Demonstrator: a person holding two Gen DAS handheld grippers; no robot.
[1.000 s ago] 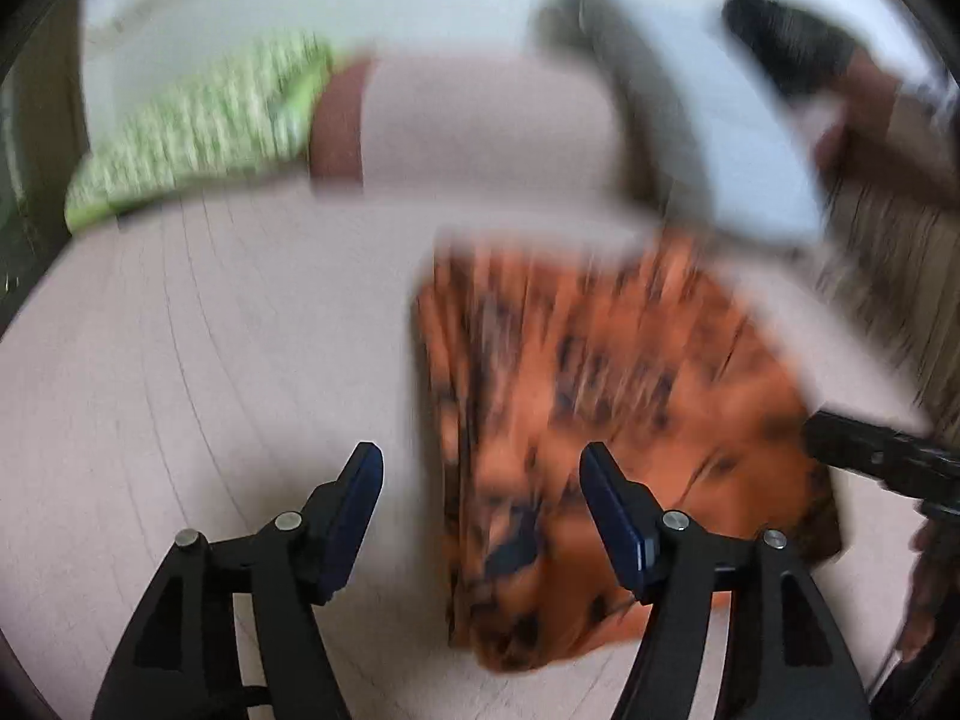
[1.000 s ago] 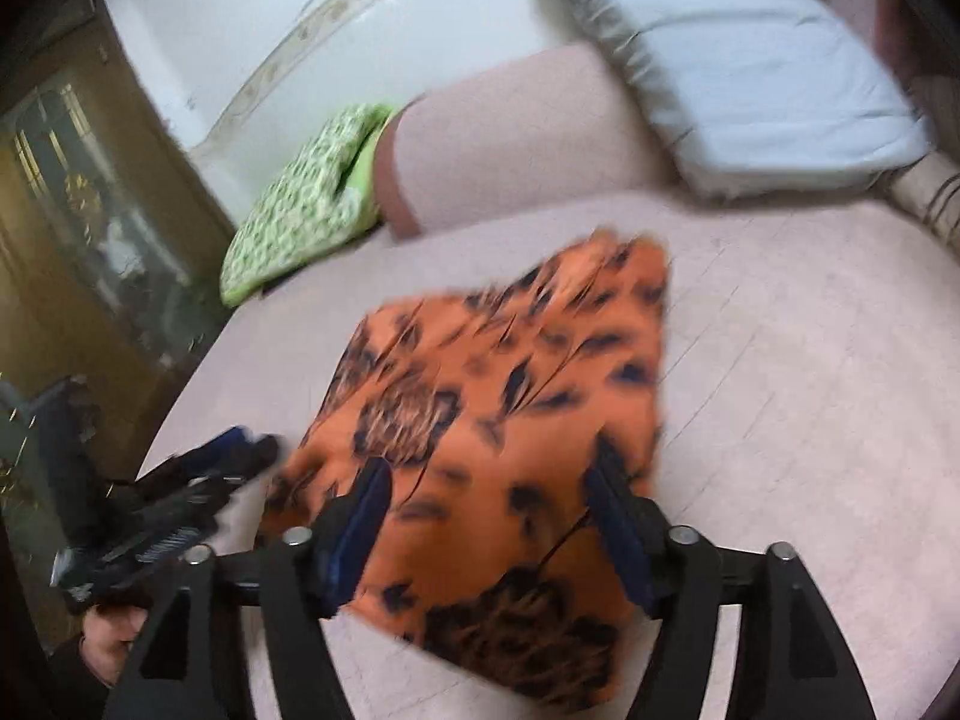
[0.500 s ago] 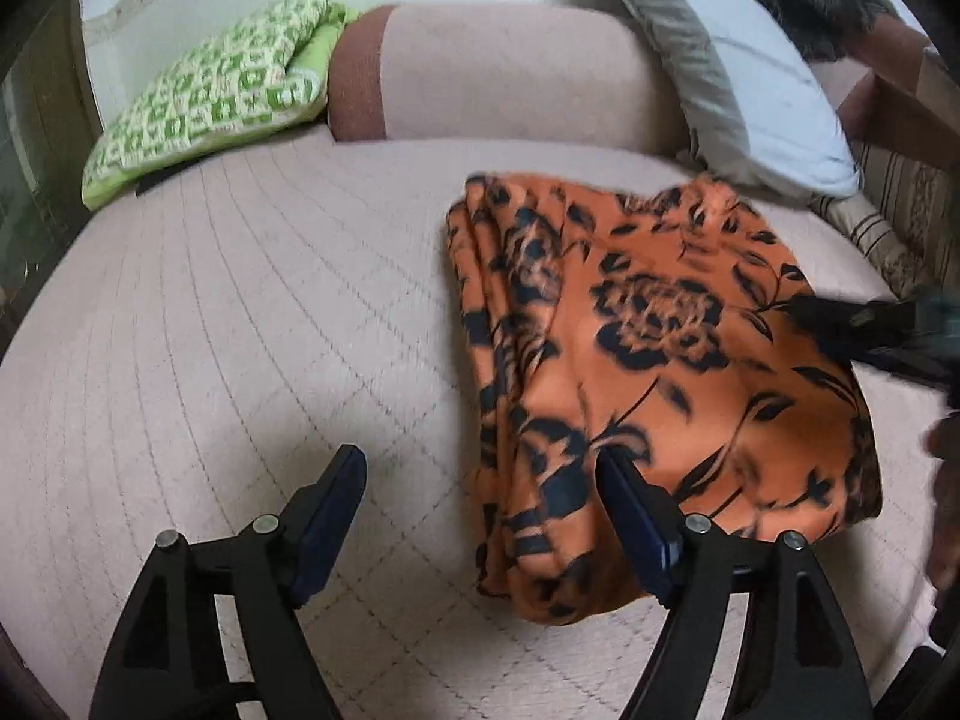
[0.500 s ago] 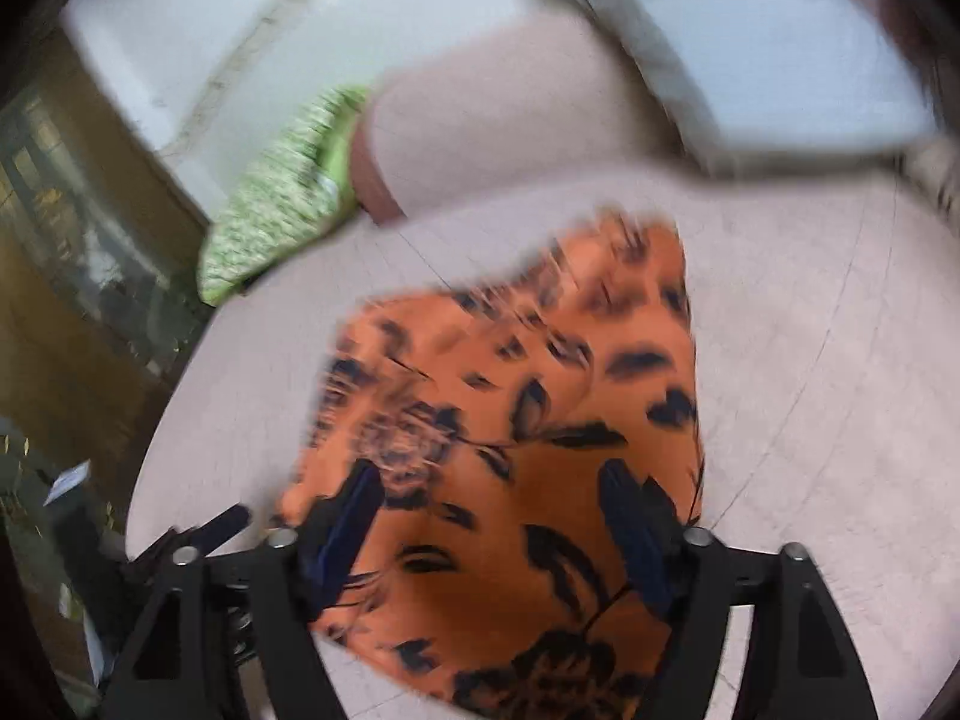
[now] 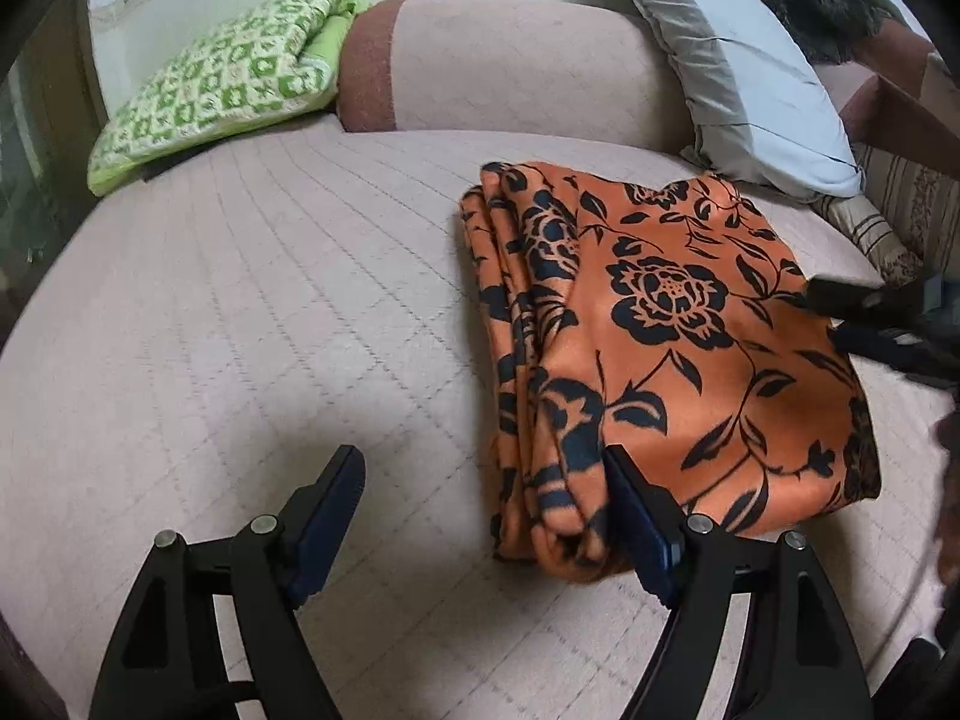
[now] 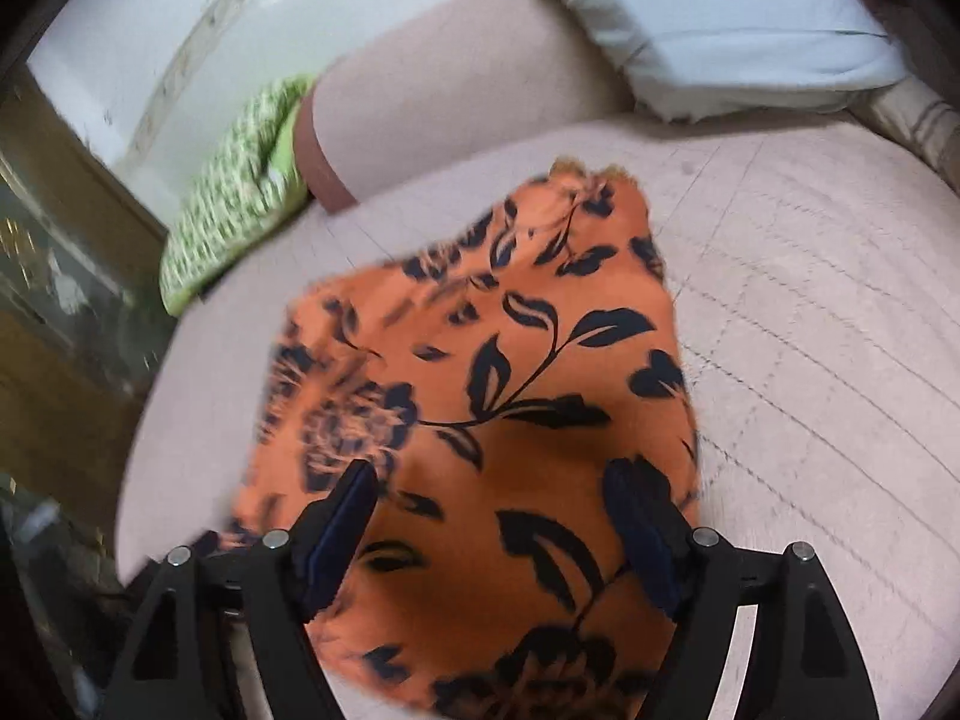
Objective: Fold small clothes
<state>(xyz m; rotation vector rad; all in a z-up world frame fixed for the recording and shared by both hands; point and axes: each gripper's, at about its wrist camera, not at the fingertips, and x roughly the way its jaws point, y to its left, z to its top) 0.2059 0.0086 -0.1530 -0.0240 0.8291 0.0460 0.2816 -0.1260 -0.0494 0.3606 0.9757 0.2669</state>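
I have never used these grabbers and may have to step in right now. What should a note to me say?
Left gripper: open, holding nothing, low over the pink quilted mattress beside the cloth's near left edge.
Right gripper: open, over the cloth, gripping nothing.
Orange cloth with black flower print: lies folded in several layers on the mattress, near the grey-blue pillow.
Done: the folding seems mostly finished.
Left: probably tidy it or one more fold; no other clothes in sight.
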